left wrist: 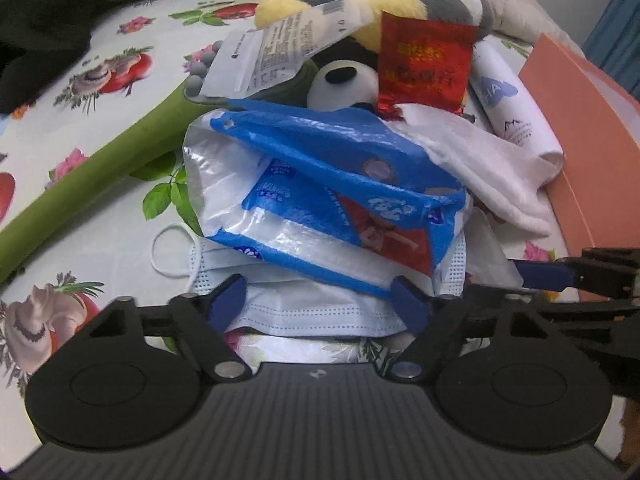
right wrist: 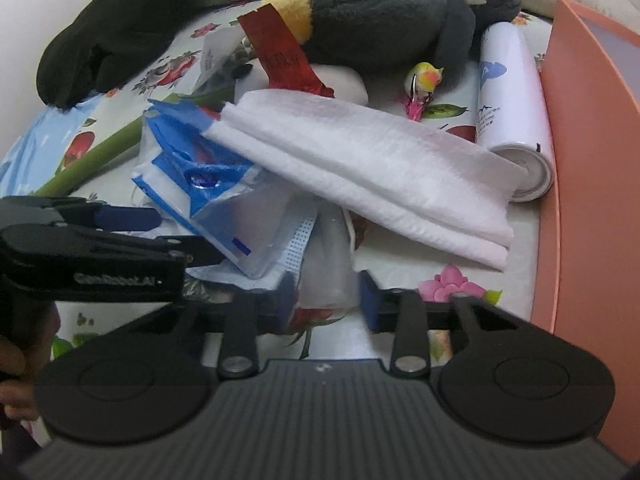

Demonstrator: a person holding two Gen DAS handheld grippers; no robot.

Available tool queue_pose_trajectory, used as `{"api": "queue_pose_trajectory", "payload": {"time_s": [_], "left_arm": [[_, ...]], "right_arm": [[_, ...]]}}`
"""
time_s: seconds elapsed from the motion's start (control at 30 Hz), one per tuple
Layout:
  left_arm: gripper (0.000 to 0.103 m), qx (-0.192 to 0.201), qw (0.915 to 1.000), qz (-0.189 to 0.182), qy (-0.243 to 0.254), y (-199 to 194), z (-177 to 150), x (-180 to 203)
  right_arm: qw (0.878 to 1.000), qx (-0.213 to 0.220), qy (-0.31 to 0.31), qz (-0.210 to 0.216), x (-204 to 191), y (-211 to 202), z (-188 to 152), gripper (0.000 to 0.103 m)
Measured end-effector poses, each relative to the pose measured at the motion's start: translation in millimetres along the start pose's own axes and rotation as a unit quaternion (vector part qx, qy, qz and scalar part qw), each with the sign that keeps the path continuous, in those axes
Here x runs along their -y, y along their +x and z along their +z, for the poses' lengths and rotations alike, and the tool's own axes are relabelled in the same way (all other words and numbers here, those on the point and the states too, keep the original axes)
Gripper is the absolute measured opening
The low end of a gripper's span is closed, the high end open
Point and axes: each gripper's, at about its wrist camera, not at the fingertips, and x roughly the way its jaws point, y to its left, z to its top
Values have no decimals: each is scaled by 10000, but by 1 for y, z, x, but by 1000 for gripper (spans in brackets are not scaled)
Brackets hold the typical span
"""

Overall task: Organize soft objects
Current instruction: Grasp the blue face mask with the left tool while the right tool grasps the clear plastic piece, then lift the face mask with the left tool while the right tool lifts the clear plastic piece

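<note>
Left tool (left wrist: 320, 296) spread astride face mask (left wrist: 304, 312) — right tool (right wrist: 326, 298) straddling clear wrapper (right wrist: 328, 264), pads apart.

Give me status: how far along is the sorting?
Done: nothing visibly; items piled beside the orange box. In hand: left gripper straddles the face mask, right gripper straddles clear plastic; grip not confirmed. Left: tissue pack, white cloth, red packet, plush toy.

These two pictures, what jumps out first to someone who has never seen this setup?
A jumbled heap on a flowered sheet: a crumpled blue-and-white plastic bag lies over a face mask at the middle, a folded white cloth leaning on it to its right. Behind sit a grey-and-yellow plush toy and a shiny red packet.
</note>
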Motion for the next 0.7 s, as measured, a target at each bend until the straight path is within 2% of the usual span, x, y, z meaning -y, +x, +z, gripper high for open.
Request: {"api": "queue_pose_trajectory", "payload": {"time_s": [0.03,0.1,0.13,0.2,0.27,0.43,0.7], "left_arm": [[65,17,9999,111,80,0,-1,3],[57,30,9998,156,106,-3,-2,5],[39,30,9999,120,63,-4,-2,5],[32,10,10000,89,-5,-6,-3,7],[20,30,9999,111,-35,-10,-4,11],[6,124,9997,79,-205,-28,-15,16],[2,318,9981,22,-525,-75,-47,15]], "right_arm": [[10000,39,31,4,1,-2,0,31],[9999,100,83,-24,2,-7,-1,28],[9998,133,97,-60,3,-9,-2,27],[9997,187,141,-88,5,-17,-4,27],[9995,255,168,-113,5,-27,-6,27],[9987,432,194,-203,4,-48,-13,27],[9981,570,171,-184,-7,-81,-37,27]]}}
